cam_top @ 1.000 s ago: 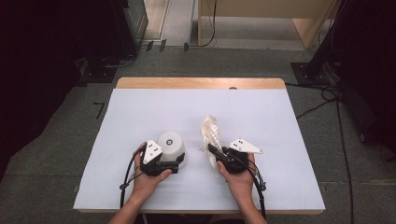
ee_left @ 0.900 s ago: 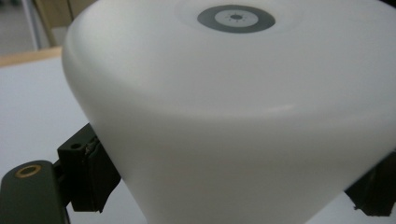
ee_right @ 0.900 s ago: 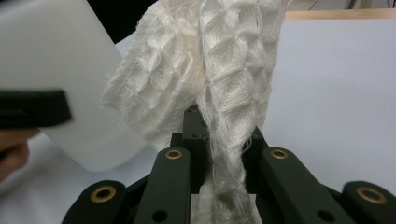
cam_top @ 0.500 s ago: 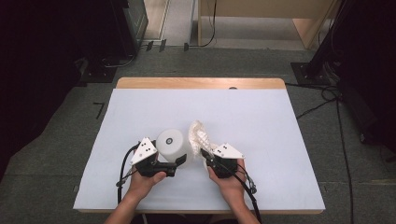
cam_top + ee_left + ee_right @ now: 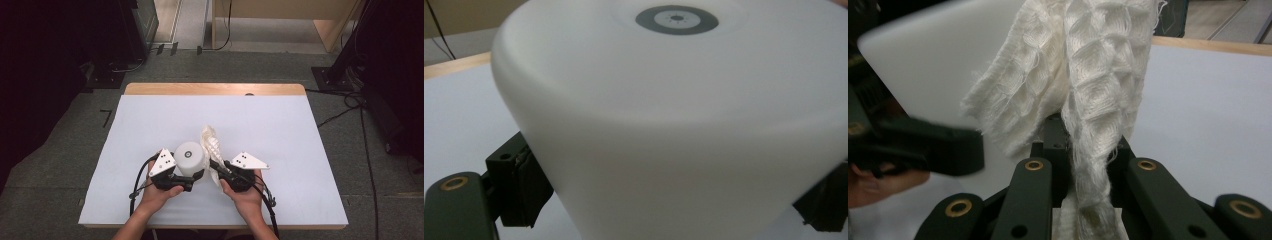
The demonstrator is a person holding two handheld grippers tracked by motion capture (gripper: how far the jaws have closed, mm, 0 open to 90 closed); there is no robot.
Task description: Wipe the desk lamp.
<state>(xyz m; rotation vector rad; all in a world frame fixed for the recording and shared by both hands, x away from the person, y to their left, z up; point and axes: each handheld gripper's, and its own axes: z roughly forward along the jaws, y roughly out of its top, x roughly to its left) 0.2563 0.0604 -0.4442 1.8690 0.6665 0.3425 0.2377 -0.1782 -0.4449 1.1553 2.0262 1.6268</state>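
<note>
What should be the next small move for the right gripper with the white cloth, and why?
Probably bring the white waffle-weave cloth a little further sideways onto the wall of the round white cup-like container. The right gripper is shut on the cloth's bunched end, the left gripper clamps the container's base between its jaws, and the cloth hangs right beside it, likely for wiping.

No words, brand names or numbers can be read anywhere. The one mark is a grey ring with a small dark dot at its centre, printed on the flat top of the white cup (image 5: 684,125), toward 12 o'clock in the left gripper view.
</note>
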